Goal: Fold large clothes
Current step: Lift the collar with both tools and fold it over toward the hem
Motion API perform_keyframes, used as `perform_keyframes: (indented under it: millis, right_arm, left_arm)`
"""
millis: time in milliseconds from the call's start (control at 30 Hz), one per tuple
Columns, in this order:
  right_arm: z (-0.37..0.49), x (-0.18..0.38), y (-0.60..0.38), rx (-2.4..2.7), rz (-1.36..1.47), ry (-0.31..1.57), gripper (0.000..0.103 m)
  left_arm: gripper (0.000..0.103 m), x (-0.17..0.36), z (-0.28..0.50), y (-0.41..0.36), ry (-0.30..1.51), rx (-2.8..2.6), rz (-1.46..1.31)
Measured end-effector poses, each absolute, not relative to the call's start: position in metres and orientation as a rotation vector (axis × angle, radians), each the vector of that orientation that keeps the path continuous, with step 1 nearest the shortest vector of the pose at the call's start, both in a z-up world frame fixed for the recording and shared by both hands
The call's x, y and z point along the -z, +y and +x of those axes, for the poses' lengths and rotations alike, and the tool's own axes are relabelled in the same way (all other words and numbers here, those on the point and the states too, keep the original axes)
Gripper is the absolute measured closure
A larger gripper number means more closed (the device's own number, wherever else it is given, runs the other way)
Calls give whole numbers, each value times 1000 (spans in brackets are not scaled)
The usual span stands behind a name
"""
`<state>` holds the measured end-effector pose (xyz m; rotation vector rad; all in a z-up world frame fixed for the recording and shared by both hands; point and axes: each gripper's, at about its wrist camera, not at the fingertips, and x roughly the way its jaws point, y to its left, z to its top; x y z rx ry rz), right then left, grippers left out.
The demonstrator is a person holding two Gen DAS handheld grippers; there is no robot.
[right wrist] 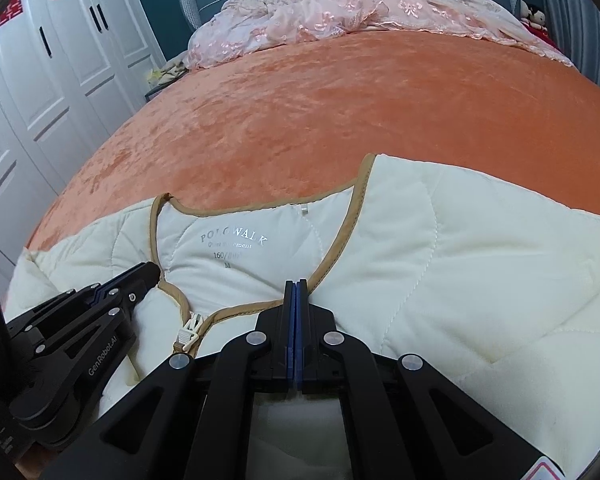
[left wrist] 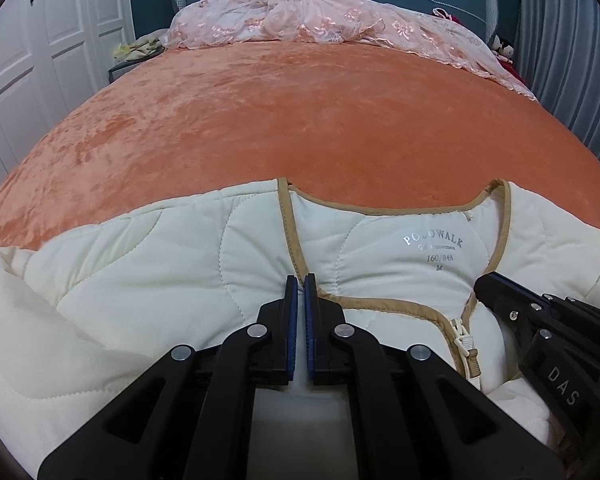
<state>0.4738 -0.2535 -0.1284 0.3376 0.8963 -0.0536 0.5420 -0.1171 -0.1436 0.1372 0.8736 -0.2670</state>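
Observation:
A cream quilted jacket (left wrist: 140,280) with tan trim lies face up and zipped low on the bed, its collar toward the headboard and its printed size label (left wrist: 434,242) showing. My left gripper (left wrist: 301,280) is shut, tips down at the tan neckline trim on the left front panel; only a thin slit shows between its pads. My right gripper (right wrist: 296,282) is shut tight, with its tips at the trim of the right front panel (right wrist: 460,260). Each gripper shows in the other's view: right gripper (left wrist: 480,282), left gripper (right wrist: 154,270). The zipper pull (right wrist: 190,330) lies between them. I see no fabric pinched.
An orange velvet bedspread (left wrist: 300,120) stretches beyond the jacket. A pink lace cover (left wrist: 300,20) is bunched at the blue headboard. White wardrobe doors (right wrist: 60,60) stand to the left and a grey curtain (left wrist: 572,60) hangs to the right. Plush toys (right wrist: 534,16) sit in the far right corner.

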Motion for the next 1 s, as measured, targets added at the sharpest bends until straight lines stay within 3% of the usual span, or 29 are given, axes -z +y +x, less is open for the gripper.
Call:
perform_keyframes:
  millis: [67,100,133,167,200,233,300,467,500,667,833,867,900,967,1000]
  right_arm:
    - [457,105,-265,120,371,861,103]
    - [435,83,-276,146,426,779,94]
    - [408,61,-288,133,494,690,88]
    - [377,42,-299,109,541,628,86]
    - [349,28,-308,88,554,608,76]
    - [317,18,-316,90,546,608,61]
    - [246,12,-330,141,516,639,42]
    - [70,28,-358,234,581,790,31]
    - [41,34,-362,245,636,794,23]
    - [-46,85,-362,282,981,838,22]
    - [-39,93,-333,201,1019,827,21]
    - [-31,95,-328,189,1028,834,21]
    - [-24,93,-323,190,1028,843,21]
    - [-11,91,-318,188,1019,859,38]
    - [-3,91,-316,173,1025,877,69]
  left_arm:
    - [97,127,532,-113,888,218,158]
    - [89,113,522,-102,884,210,108]
    - [77,96,505,-84,864,226,21]
    - [45,80,487,-64,839,239,-57]
    - [27,66,463,-40,806,239,-121]
    - [24,55,439,-17,781,242,-156]
    - [23,45,399,24,810,230,-164]
    - [23,63,289,132,997,164,-258]
    - [23,69,272,146,1027,148,-284]
    - [22,104,208,179,1141,156,-454]
    - [23,104,192,164,1132,190,-512]
    - [27,105,193,160,1145,195,-516]
    - [49,104,193,155,1150,203,-510]
    - [71,104,194,154,1178,197,-492]
    - [80,100,193,154,1176,193,-493]
